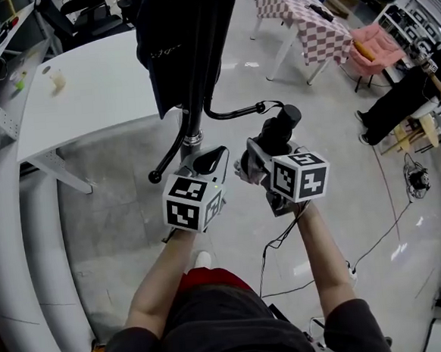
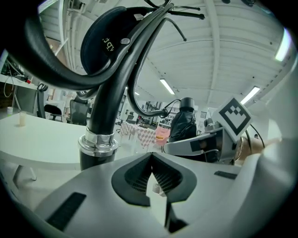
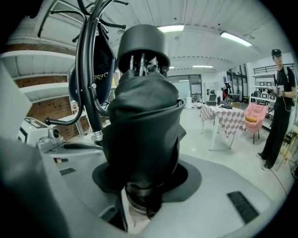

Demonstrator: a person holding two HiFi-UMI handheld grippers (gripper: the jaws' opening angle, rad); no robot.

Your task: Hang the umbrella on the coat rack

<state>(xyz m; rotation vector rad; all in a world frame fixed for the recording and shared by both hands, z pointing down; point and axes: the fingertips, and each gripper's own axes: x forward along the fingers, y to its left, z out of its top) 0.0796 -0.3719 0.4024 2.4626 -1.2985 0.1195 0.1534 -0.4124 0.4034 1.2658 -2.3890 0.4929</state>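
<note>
Right gripper (image 3: 142,195) is seen clamped round the near end of the folded black umbrella (image 3: 142,116), presumably so the capped far end is left free to be offered to a hook. Left gripper (image 2: 151,179) is held closed and empty, just beside the coat rack (image 2: 100,111). The umbrella's long axis is run along the jaws, pointing straight ahead, with the rack ahead-left.
</note>
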